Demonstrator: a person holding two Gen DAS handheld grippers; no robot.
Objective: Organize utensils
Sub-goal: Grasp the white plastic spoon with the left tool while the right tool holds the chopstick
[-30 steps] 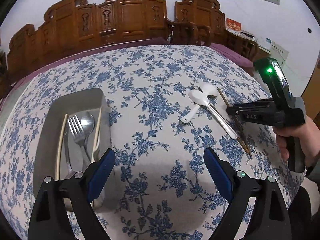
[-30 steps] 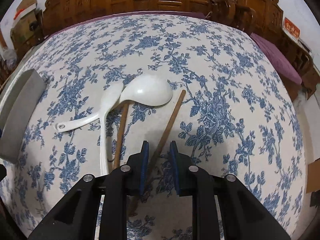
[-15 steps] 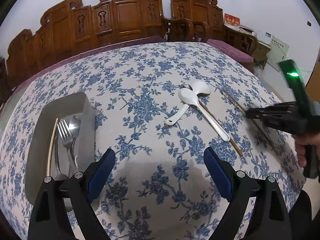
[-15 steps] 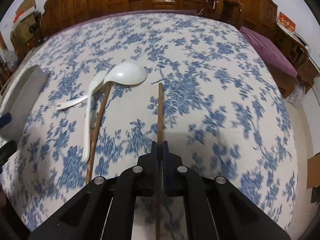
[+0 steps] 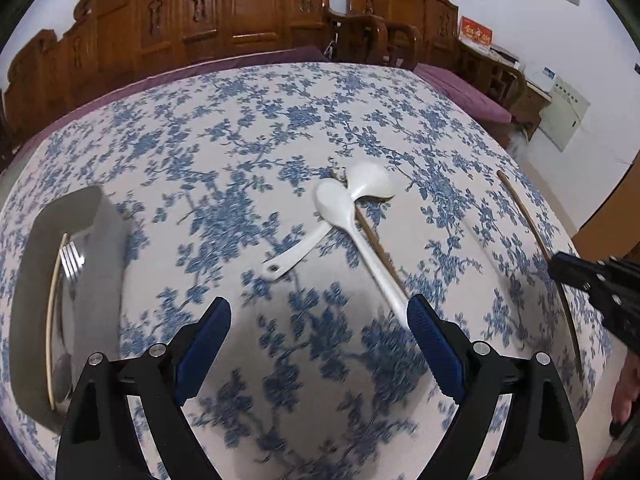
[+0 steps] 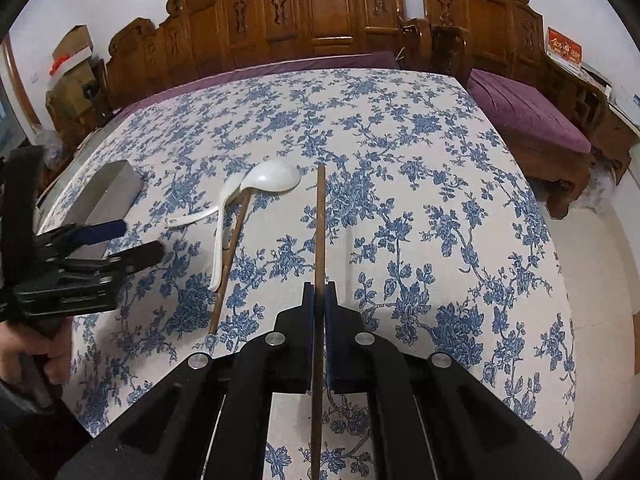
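Note:
My right gripper [image 6: 319,300] is shut on a brown wooden chopstick [image 6: 320,224] and holds it lifted above the table, pointing forward; the chopstick also shows in the left wrist view [image 5: 532,228]. A second brown chopstick [image 6: 230,252] lies on the cloth under two white spoons [image 6: 272,178], also seen in the left wrist view as the spoons [image 5: 348,208]. My left gripper [image 5: 320,332] is open and empty above the cloth. A grey metal tray [image 5: 28,280] at the left holds a fork [image 5: 70,258], a pale chopstick and other cutlery.
The table has a blue floral cloth [image 6: 400,160]. Carved wooden chairs [image 6: 320,12] stand along the far edge. A purple-cushioned bench [image 6: 528,120] is at the right. Cardboard boxes [image 6: 72,64] sit at the far left.
My right gripper closed on one brown chopstick and lifted it away from the spoons, to the right. My left gripper moved right, so the tray now sits further left.

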